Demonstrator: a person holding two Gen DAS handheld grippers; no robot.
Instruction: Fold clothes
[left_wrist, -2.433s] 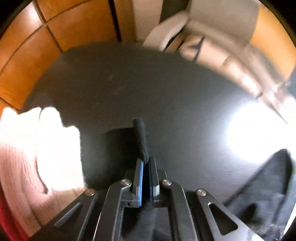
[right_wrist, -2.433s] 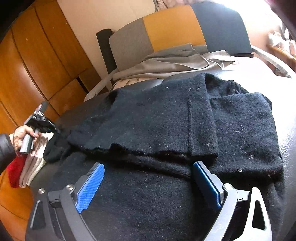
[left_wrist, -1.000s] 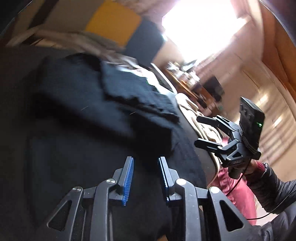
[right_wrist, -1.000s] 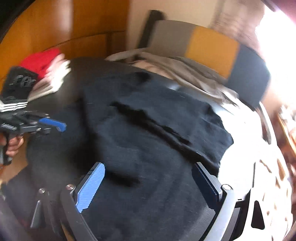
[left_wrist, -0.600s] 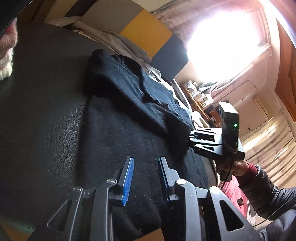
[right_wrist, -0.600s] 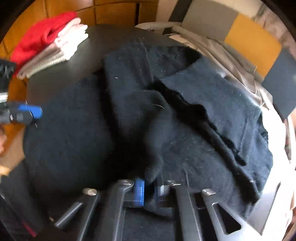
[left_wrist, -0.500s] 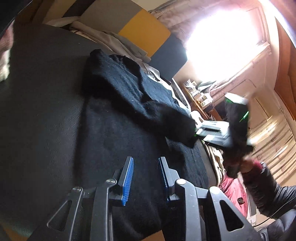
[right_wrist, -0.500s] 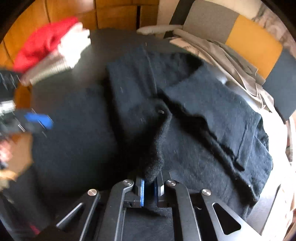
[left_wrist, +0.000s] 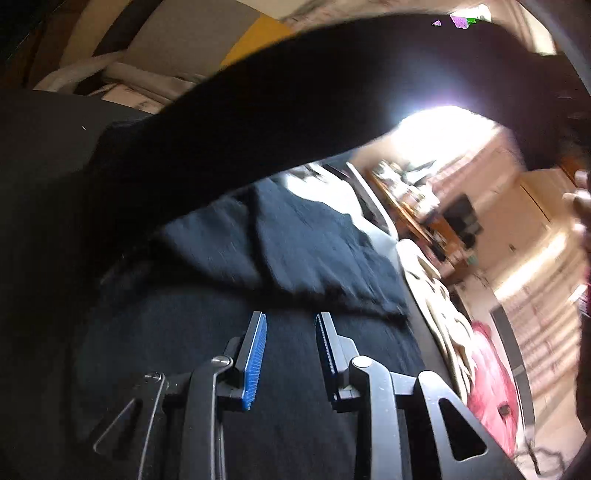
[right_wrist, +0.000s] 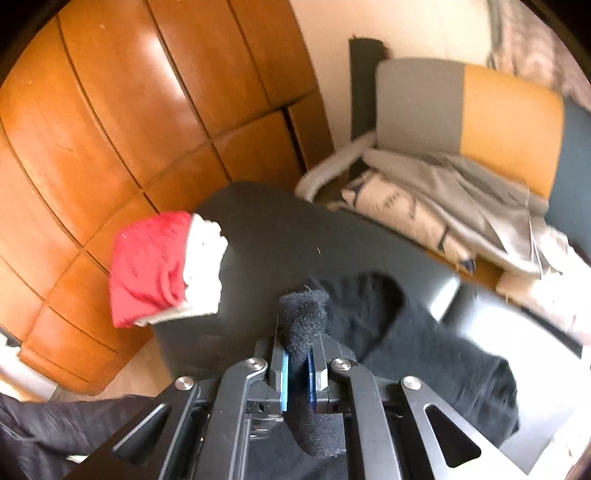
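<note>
A black sweater (left_wrist: 295, 258) lies spread on the dark table (left_wrist: 37, 147). One black sleeve (left_wrist: 332, 92) is lifted and arches across the top of the left wrist view toward a hand (left_wrist: 580, 206) at the right edge. My left gripper (left_wrist: 291, 321) hovers low over the sweater's body, its blue pads apart with nothing between them. In the right wrist view my right gripper (right_wrist: 297, 354) is shut on the sleeve's cuff (right_wrist: 303, 314), which sticks up past the fingertips. The rest of the sweater (right_wrist: 424, 350) trails down to the right on the table (right_wrist: 258, 229).
A folded red and white stack (right_wrist: 162, 273) sits at the table's far left corner. Behind the table stands a grey, orange and dark chair (right_wrist: 509, 122) holding loose grey garments (right_wrist: 461, 206). Wooden cabinet doors (right_wrist: 110, 110) line the left. Red cloth (left_wrist: 491, 369) lies beyond the table's right edge.
My right gripper closed on the sleeve's end and rose with it, carrying it up and across the sweater. The left gripper shifted over the sweater's body, its jaws unchanged.
</note>
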